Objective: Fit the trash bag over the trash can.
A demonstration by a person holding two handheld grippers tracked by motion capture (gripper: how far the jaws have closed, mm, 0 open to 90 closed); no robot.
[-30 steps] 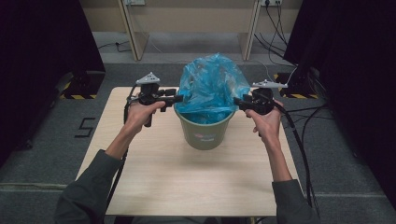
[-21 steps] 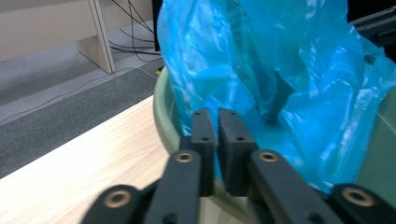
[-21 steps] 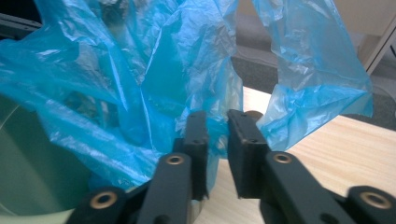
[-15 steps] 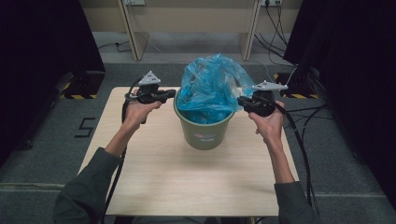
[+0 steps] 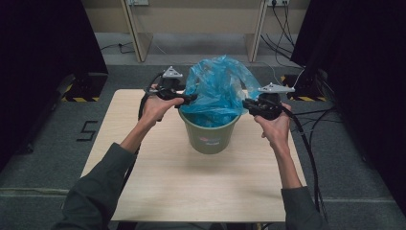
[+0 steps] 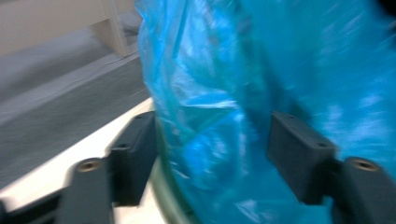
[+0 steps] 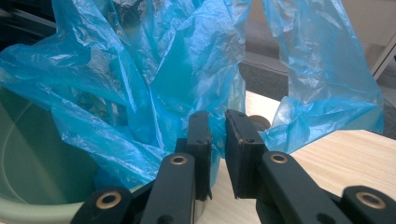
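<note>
Bucket (image 5: 209, 135): green, upright, stood on the bench (image 5: 158, 187) toward its far half, a small label on the near wall.
Bag (image 5: 215, 91): blue, thin plastic, sat inside the bucket; its crumpled top rose well above the bucket's rim and spread over both sides.
Left tool (image 5: 190, 99): held at the bucket's left rim, jaws pointed toward the bucket. Its jaws had just been opening; in the left gripper view they stood apart on either side of the bag (image 6: 243, 116) and the bucket's rim (image 6: 164, 196), with film between them but no pad seen pressing on it. State: released.
Right tool (image 5: 245, 104): held at the bucket's right rim, jaws pointed toward the bucket. In the right gripper view the two pads stood nearly together with a fold of the bag (image 7: 163, 84) pinched between them, just above the bucket's rim (image 7: 42, 210). State: clenched on the bag.
Left hand (image 5: 155, 108): gripped the left tool, left of the bucket.
Right hand (image 5: 275, 129): gripped the right tool, right of the bucket.
Cables (image 5: 306, 143): trailed from the right tool past the bench's right edge.
</note>
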